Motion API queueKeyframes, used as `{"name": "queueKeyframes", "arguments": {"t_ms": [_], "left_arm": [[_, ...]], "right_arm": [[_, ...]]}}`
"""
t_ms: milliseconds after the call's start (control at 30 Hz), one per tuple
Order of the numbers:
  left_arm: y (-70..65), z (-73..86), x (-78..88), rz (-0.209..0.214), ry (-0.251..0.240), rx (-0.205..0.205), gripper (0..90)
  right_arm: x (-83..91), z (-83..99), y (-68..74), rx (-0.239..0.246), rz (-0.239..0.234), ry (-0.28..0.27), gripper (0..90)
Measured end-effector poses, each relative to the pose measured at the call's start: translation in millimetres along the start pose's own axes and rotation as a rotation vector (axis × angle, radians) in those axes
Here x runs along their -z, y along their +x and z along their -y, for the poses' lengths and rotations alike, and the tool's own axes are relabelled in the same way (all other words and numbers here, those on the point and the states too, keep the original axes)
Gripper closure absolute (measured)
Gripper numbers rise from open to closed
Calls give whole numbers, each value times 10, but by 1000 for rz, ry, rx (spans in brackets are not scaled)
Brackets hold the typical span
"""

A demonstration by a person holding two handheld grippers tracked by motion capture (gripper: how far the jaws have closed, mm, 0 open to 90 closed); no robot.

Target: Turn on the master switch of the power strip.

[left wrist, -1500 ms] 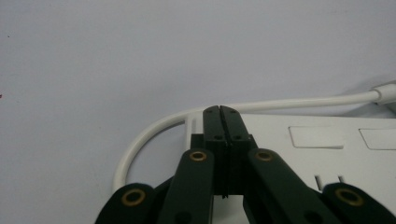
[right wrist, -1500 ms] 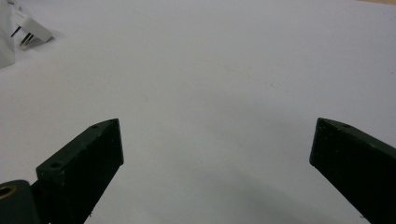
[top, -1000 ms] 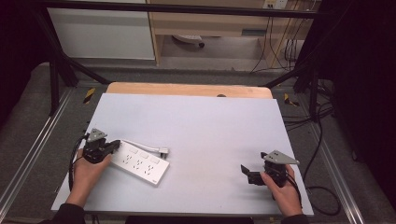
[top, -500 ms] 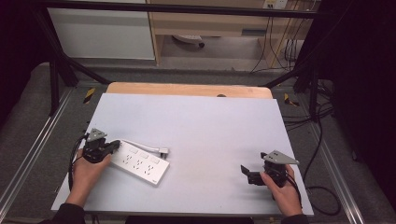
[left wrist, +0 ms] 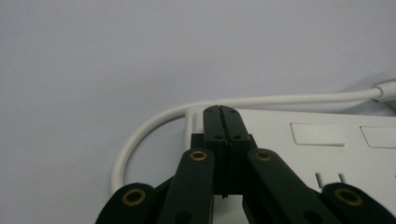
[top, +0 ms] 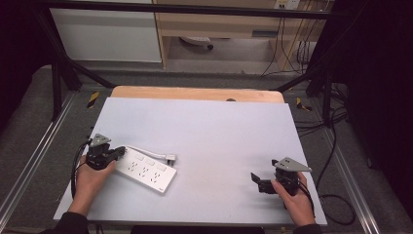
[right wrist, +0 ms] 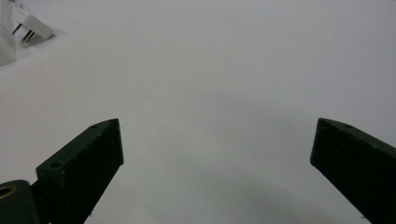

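Resting my left gripper point(top: 118, 152) with its jaws pressed together on the near-left end of the power strip point(top: 146, 169), I saw the strip's long axis run away rightward. My right gripper point(top: 258, 181) sat spread, well apart, near the table's point(top: 219, 126) right edge.

Honestly barely anything moves over this second. The left tool point(top: 117, 152) stays parked with its jaws pressed together at the end of the white power strip point(top: 146, 169), and the right tool point(top: 257, 181) sits spread wide, same spot on the worktop point(top: 219, 131).
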State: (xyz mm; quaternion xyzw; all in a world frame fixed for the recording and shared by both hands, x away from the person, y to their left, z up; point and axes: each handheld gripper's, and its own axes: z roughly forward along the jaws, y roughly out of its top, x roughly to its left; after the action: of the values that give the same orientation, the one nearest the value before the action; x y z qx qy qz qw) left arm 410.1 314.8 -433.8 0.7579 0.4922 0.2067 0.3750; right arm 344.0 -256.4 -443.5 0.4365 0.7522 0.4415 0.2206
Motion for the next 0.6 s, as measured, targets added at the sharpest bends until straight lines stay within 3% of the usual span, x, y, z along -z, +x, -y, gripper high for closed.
{"name": "queueKeyframes", "arguments": {"t_ms": [600], "left_arm": [[7,3,0,6,-2,11,900]], "right_arm": [[1,1,3,-1,-2,1,30]]}}
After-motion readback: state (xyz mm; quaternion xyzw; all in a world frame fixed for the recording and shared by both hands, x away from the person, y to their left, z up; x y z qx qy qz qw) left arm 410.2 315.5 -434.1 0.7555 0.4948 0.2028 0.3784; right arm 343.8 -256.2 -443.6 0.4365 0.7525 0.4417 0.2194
